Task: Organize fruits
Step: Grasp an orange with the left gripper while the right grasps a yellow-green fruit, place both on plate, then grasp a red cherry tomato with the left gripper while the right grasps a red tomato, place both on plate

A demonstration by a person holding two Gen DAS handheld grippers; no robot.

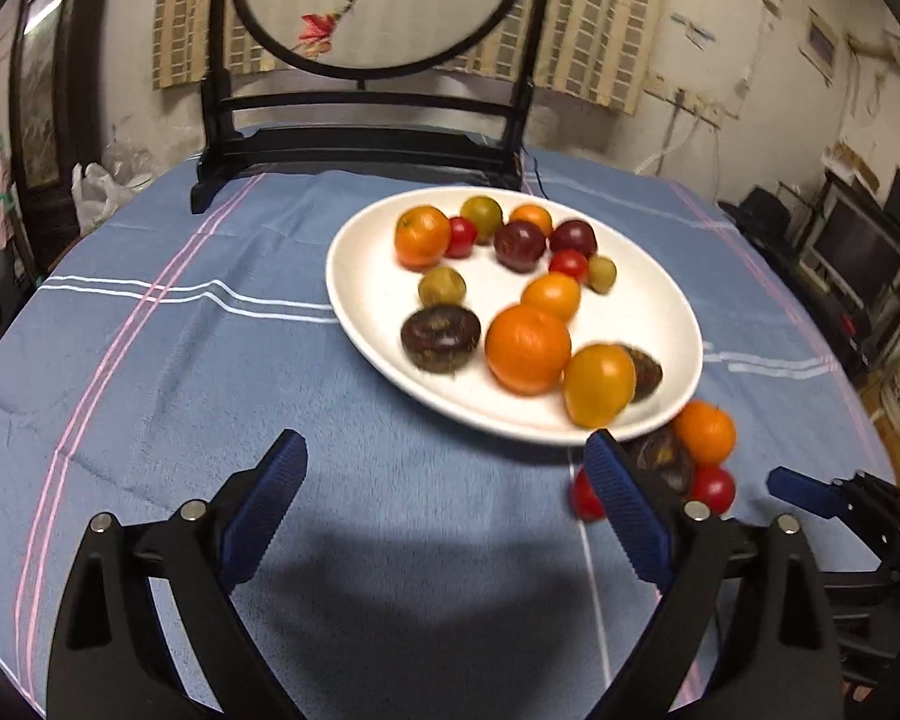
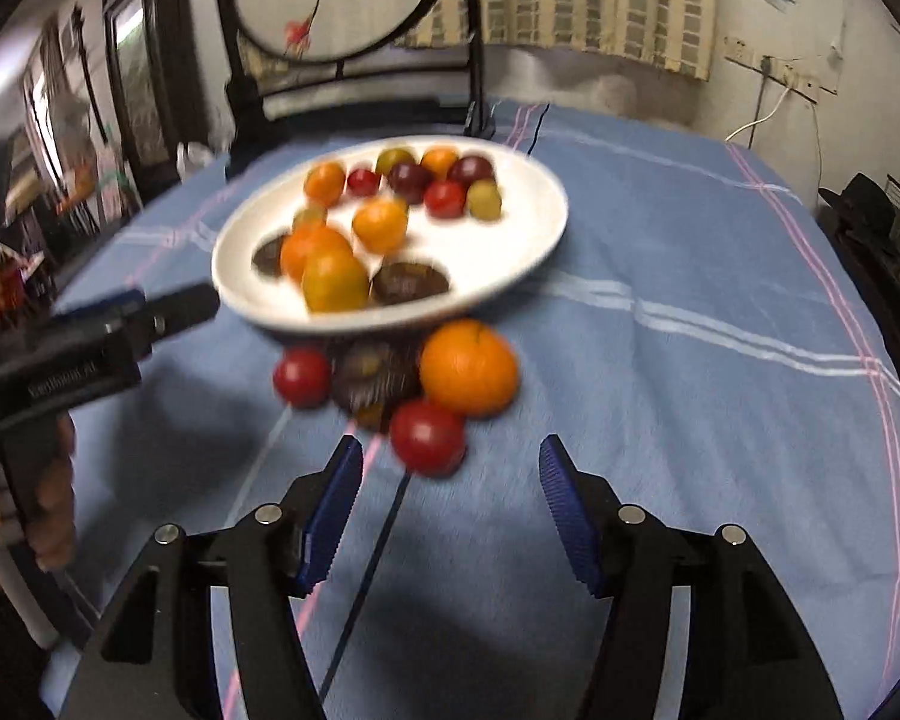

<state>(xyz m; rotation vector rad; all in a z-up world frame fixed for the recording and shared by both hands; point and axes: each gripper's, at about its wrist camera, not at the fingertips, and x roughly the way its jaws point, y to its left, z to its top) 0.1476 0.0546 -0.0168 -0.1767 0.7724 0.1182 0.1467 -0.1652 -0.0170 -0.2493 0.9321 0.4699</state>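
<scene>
Surface: round table covered by a blue cloth with white and pink stripes; a dark wooden stand with a round painted screen is set at the far edge.
Plate: a white plate is placed on the cloth, right of centre in the left wrist view.
Fruit on plate: oranges, small red fruits, greenish ones and dark purple ones are spread across it; the largest orange is seen near the front rim.
Fruit off plate: an orange, a dark purple fruit and two red fruits are clustered on the cloth just beside the plate's near rim.
Left gripper: jaws are spread wide over bare cloth; nothing is held.
Right gripper: jaws are partly open; nothing is gripped, and the nearest red fruit is seen just ahead of the fingertips.
Blur: both views are smeared, so fine detail cannot be told.
</scene>
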